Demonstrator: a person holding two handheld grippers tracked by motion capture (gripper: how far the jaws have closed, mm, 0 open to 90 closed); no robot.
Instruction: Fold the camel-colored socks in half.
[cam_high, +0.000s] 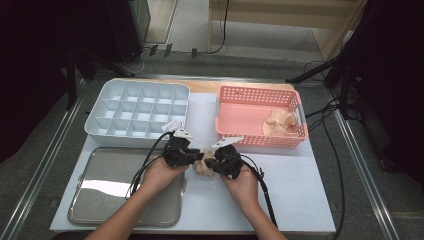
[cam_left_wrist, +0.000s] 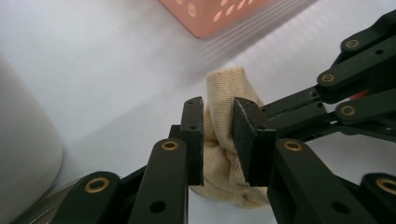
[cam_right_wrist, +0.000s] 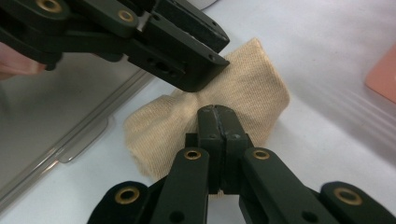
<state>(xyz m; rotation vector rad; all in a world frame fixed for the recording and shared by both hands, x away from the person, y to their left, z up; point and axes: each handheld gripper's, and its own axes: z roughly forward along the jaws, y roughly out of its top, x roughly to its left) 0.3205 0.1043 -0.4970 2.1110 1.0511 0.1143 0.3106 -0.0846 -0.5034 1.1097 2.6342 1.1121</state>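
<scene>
Beige sock (cam_high: 203, 169) lies bunched on the white mat (cam_high: 295, 190), between the steel tray (cam_high: 105, 200) and pink basket (cam_high: 250, 112). Left gripper (cam_left_wrist: 218, 135) straddles it, pads barely parted from the fabric; right gripper (cam_right_wrist: 218, 122) is clamped fully closed on its edge.

Lab or test-room setup, not a home. A white work surface (cam_high: 300, 200) sits inside a frame of metal rails (cam_high: 45, 165), grey floor all around. Black cables (cam_high: 335, 165) trail over the floor to the right; dark stands (cam_high: 345, 75) rise at the far left and far right. Sorting gear is laid out neatly on the surface: white compartment tray (cam_high: 137, 112) far left, pink perforated basket (cam_high: 260, 117) far right, steel tray (cam_high: 110, 192) near left. Pale wooden furniture (cam_high: 280, 15) stands beyond.
</scene>
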